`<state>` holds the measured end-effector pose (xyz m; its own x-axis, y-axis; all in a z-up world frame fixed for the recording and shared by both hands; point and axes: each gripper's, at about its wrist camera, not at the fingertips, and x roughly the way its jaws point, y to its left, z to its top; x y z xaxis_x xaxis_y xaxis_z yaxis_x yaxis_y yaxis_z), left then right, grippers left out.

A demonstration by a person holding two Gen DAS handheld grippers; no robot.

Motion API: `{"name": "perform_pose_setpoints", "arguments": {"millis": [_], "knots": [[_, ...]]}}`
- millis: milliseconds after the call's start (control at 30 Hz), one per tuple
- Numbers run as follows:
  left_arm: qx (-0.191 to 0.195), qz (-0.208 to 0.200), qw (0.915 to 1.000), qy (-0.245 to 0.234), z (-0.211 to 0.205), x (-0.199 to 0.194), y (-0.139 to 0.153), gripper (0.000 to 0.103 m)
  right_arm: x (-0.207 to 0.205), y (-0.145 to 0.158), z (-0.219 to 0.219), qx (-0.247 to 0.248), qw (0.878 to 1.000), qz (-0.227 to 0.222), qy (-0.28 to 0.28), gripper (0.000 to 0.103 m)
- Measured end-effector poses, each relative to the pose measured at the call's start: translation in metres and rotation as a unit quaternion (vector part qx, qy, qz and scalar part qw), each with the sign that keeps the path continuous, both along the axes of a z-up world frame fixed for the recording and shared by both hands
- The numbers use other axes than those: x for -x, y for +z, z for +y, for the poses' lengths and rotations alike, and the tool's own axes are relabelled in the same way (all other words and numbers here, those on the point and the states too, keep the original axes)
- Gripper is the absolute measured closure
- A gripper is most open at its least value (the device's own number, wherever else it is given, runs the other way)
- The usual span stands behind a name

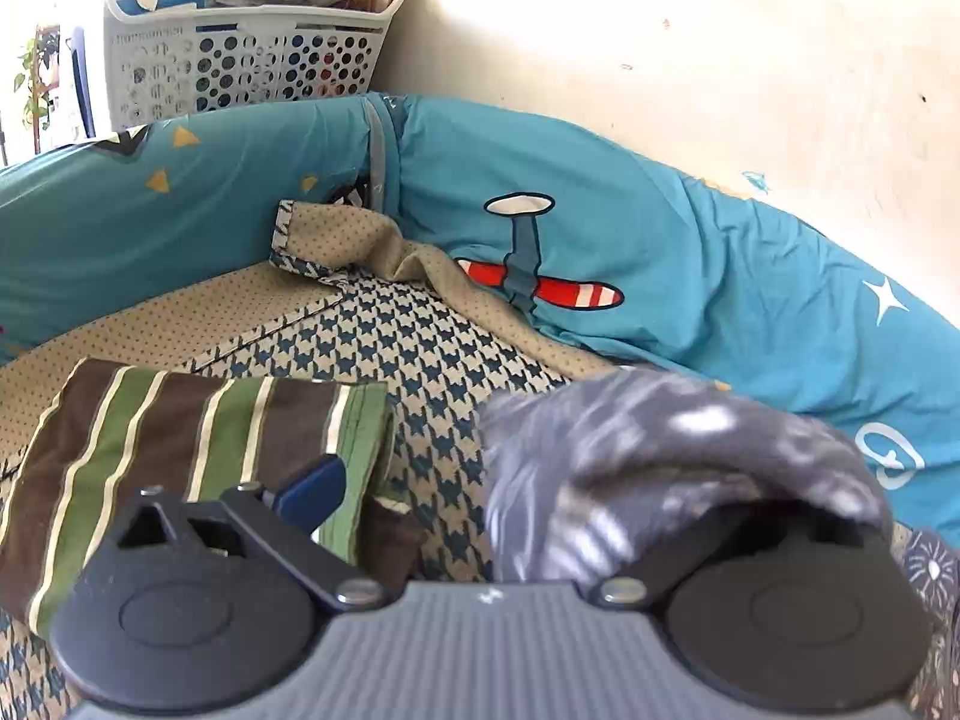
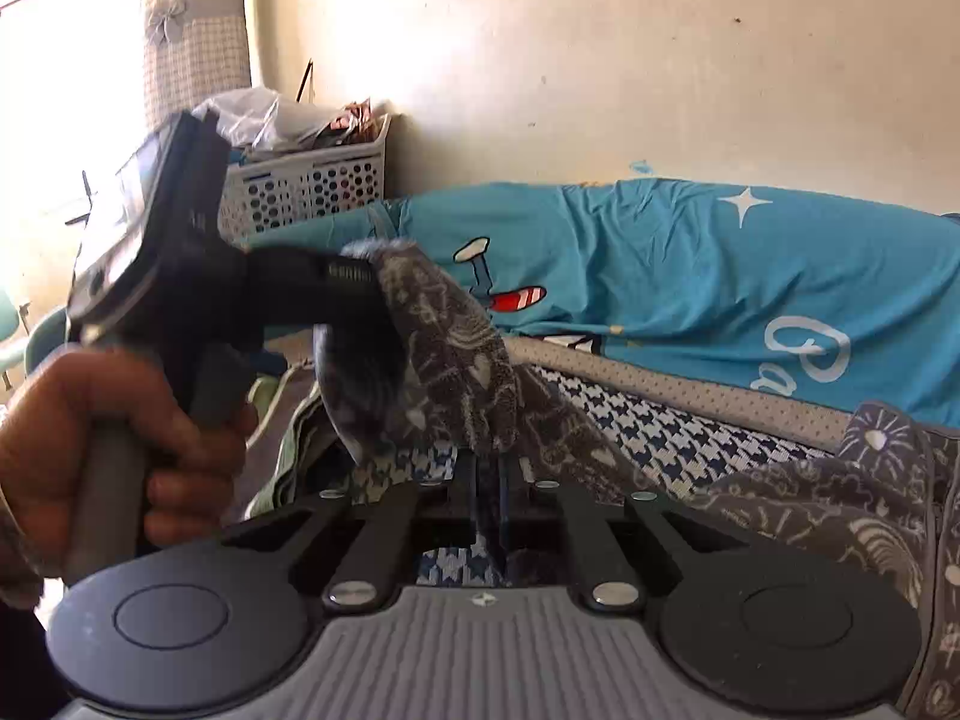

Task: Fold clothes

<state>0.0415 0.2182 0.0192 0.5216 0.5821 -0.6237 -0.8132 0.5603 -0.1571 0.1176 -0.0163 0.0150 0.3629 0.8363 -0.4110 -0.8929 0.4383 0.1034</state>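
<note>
Left wrist view first: the left tongs stand wide open. One blue-tipped finger is in plain sight, and the other is buried under the grey patterned cloth, which is draped over it, blurred and lifted off the bed. Beside that free finger, a brown-and-green striped garment lies folded on the checked bedsheet. Behind it runs a teal cushion with an aeroplane print, and a white laundry basket sits in the far corner.

Over to the right wrist view: the right tongs are closed tight, pinching the grey patterned cloth at its lower end. From there the cloth climbs to the left tongs, gripped by a hand at the handle. Their tips are wrapped in fabric, so from this side I cannot tell how they stand. More of the cloth trails off right, lying on the checked bedsheet in front of the teal cushion. The white laundry basket is against the wall.
</note>
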Motion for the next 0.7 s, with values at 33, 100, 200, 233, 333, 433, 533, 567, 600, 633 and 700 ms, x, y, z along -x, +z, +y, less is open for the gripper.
{"name": "perform_pose_setpoints", "arguments": {"millis": [33,100,200,233,333,433,533,567,600,633,700], "knots": [[0.004,0.009,0.9999,0.006,0.002,0.0,-0.001,0.0,0.001,-0.004,0.003,0.008,1.0,-0.001,0.001,0.096],[0.012,0.026,0.9994,0.021,0.005,0.003,-0.003,0.0,0.003,-0.016,0.008,0.035,0.999,-0.004,0.008,0.096],[0.022,0.03,0.998,0.051,0.013,0.012,-0.004,0.0,0.009,-0.038,0.016,0.093,0.995,-0.03,0.012,0.096],[0.021,0.027,0.9973,0.064,0.016,0.017,-0.002,0.0,0.01,-0.044,0.017,0.109,0.994,-0.027,0.015,0.096],[0.014,0.018,0.9947,0.1,0.024,0.03,0.006,0.0,0.013,-0.056,0.017,0.123,0.992,-0.028,0.019,0.095],[-0.009,-0.002,0.994,0.109,0.024,0.039,0.019,0.0,0.013,-0.056,0.019,0.13,0.991,-0.033,0.026,0.091],[-0.011,-0.008,0.9971,0.075,0.016,0.036,0.024,0.0,0.013,-0.056,0.018,0.128,0.991,-0.032,0.031,0.088],[-0.006,-0.004,0.9982,0.059,0.013,0.032,0.023,0.0,0.013,-0.056,0.018,0.129,0.991,-0.035,0.031,0.088],[-0.001,-0.001,0.9991,0.043,0.009,0.029,0.021,0.0,0.014,-0.056,0.019,0.13,0.99,-0.037,0.032,0.087],[0.004,0.001,0.9997,0.026,0.005,0.025,0.02,0.0,0.015,-0.055,0.019,0.132,0.99,-0.038,0.034,0.086],[0.007,0.004,1.0,-0.006,-0.004,0.016,0.017,0.0,0.015,-0.051,0.017,0.135,0.989,-0.037,0.042,0.085]]}}
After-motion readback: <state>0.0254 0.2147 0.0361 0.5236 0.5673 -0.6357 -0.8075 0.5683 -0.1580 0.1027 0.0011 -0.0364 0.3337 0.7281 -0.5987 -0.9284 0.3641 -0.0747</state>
